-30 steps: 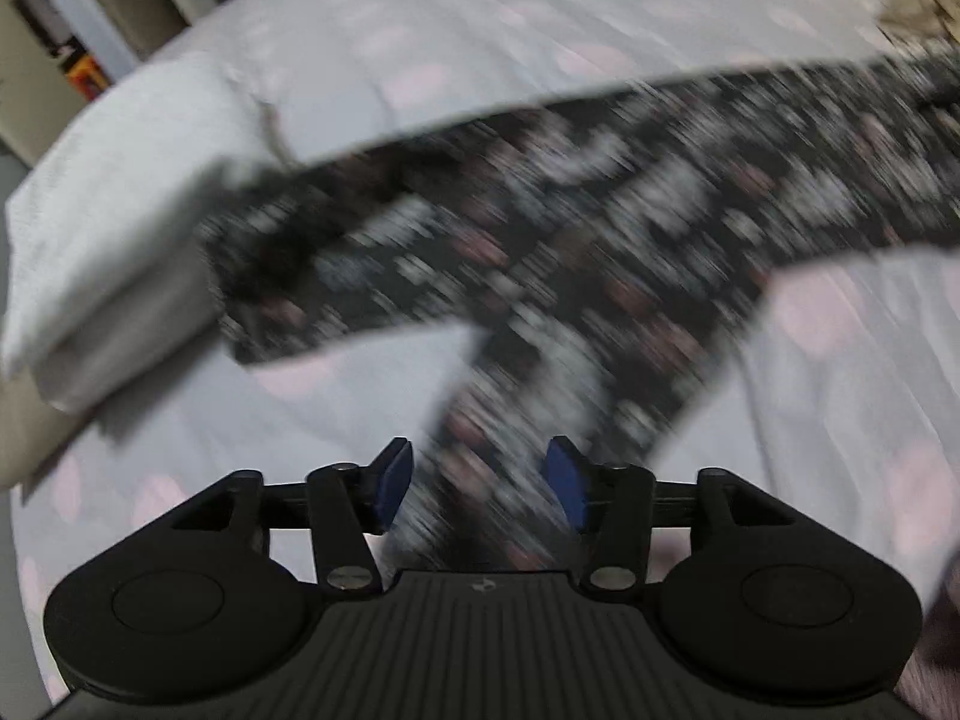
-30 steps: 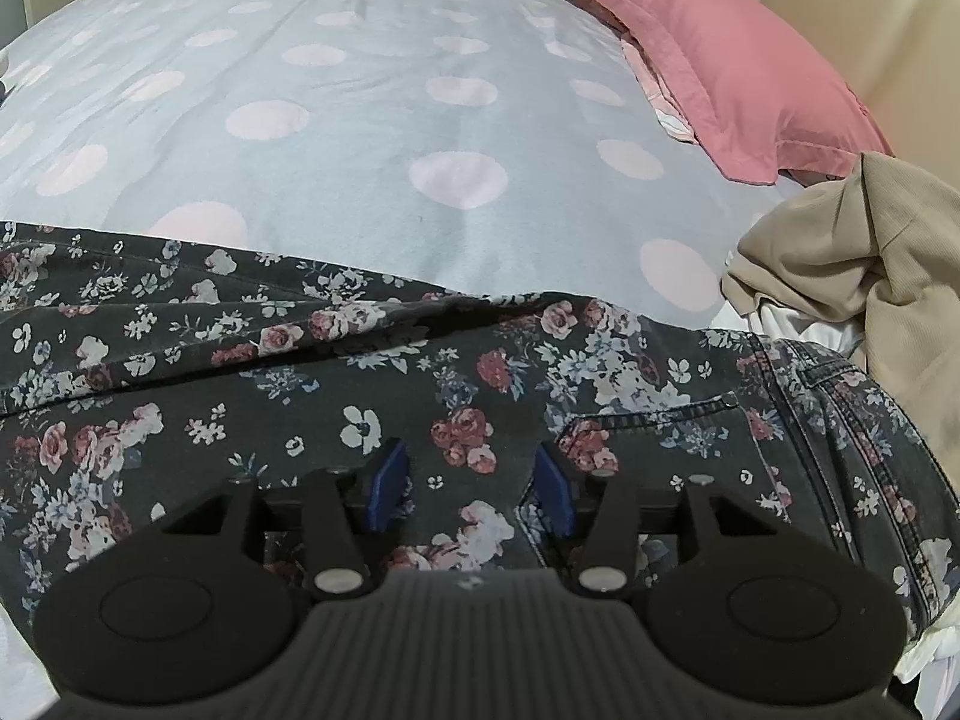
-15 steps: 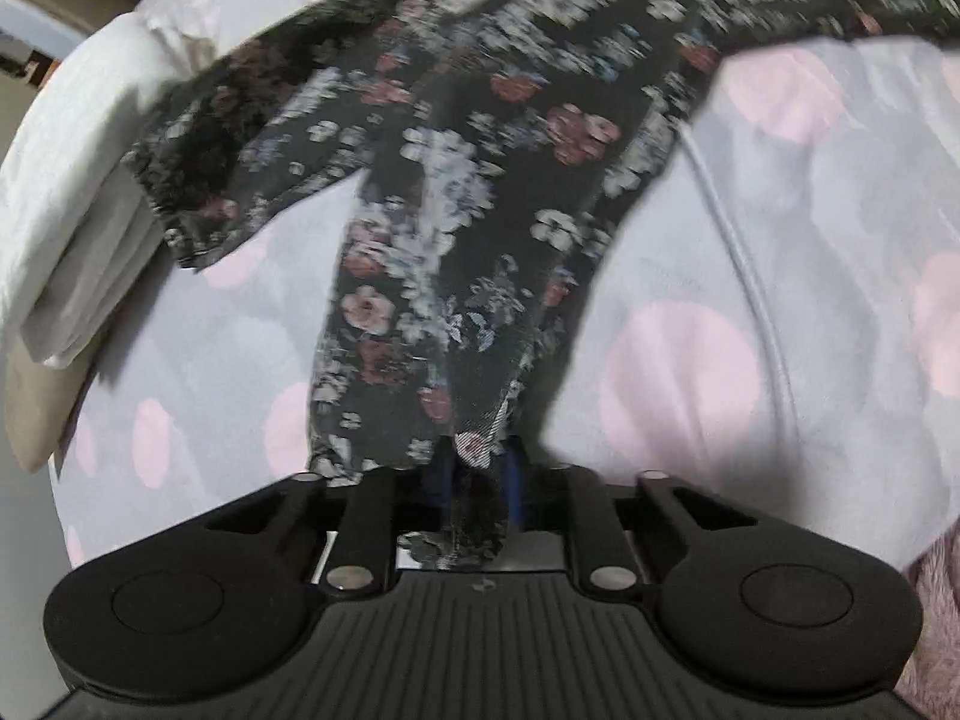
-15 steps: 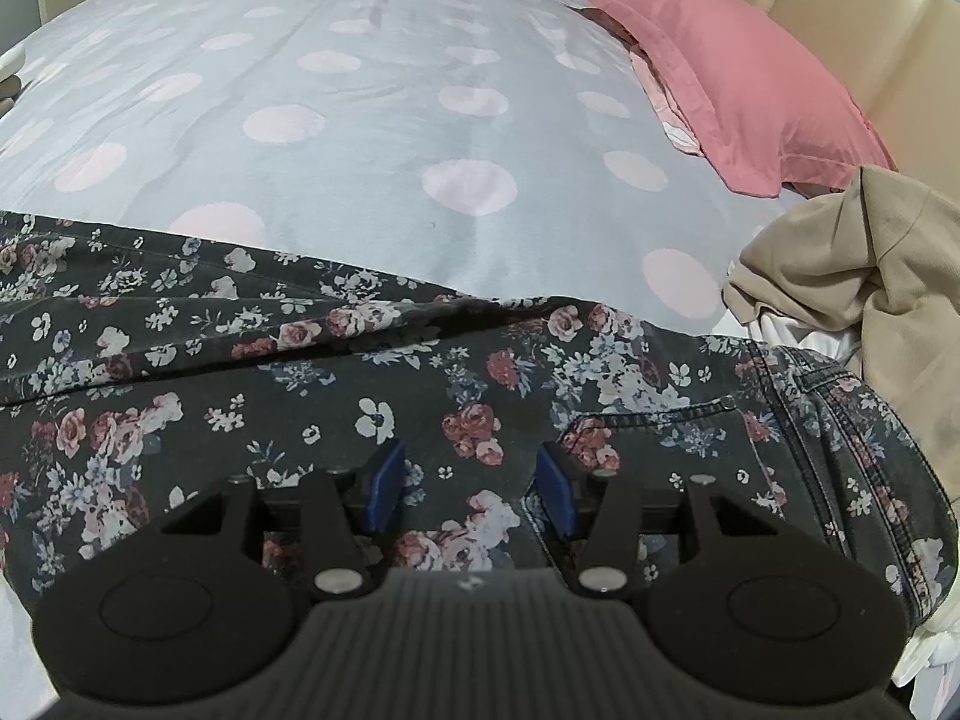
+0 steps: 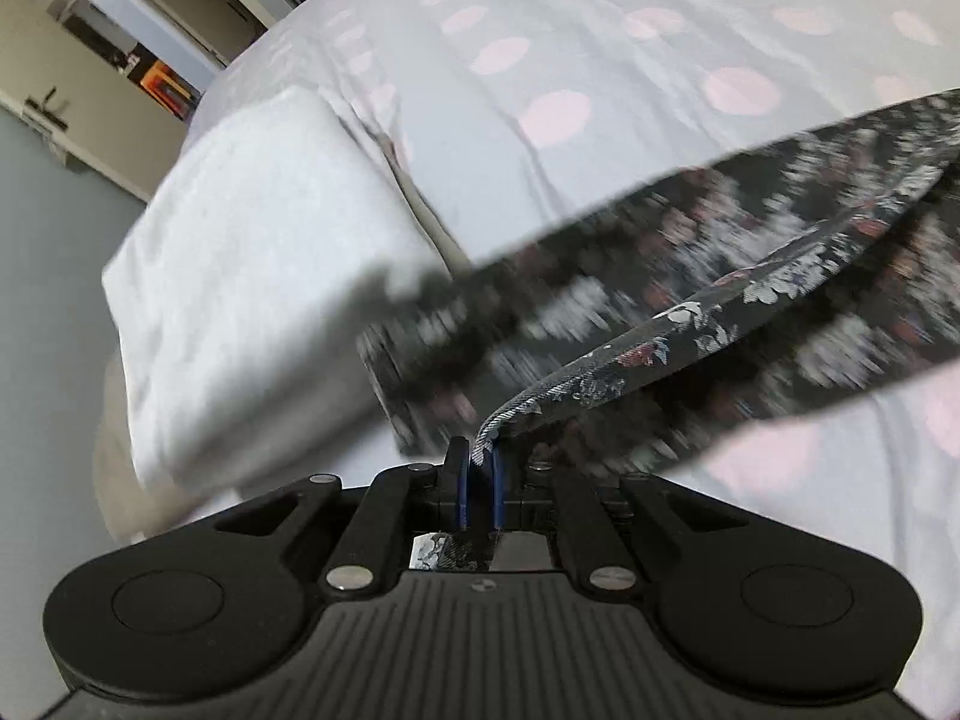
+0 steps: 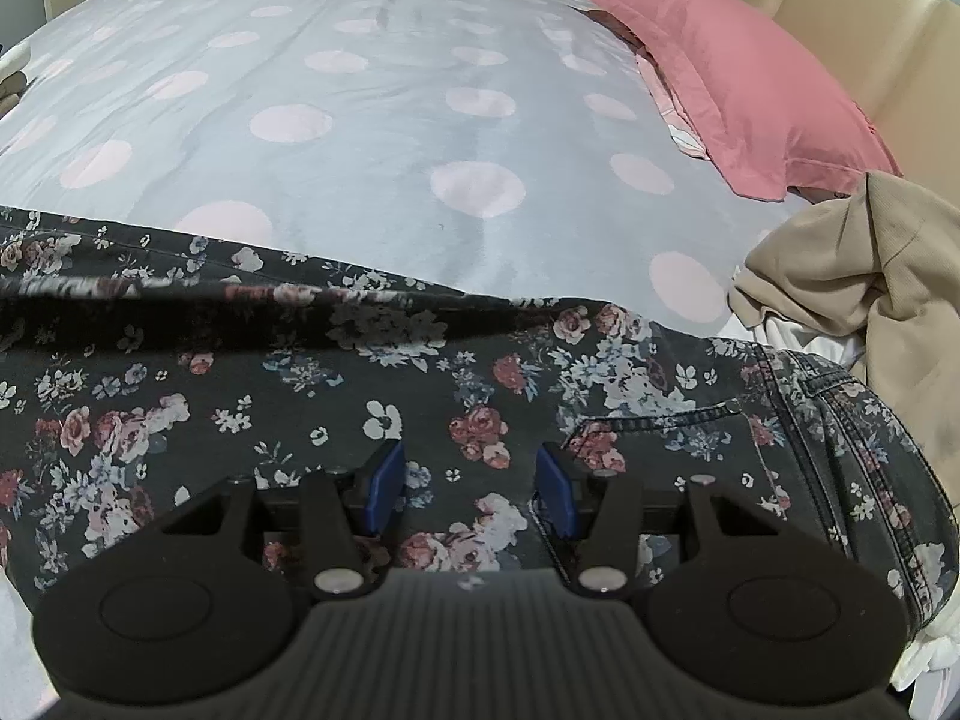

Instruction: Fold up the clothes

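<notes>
Left gripper [image 5: 478,480] pinches a trouser leg's [image 5: 690,324] hem, jaws closing, lifted off the bed [image 5: 600,120]; in the right view, our right gripper [image 6: 468,489] hovers half open above the flat trousers [image 6: 300,396], so we judge the first fold merely begun.

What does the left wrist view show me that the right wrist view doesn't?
Left wrist only: the left gripper closing on the hem of the floral pants, lifted off the bed, plus a folded white stack. Right wrist only: the right gripper open over the pants' pocket area, a pink pillow and a beige garment. Both: the pants on the polka-dot bedspread.
</notes>
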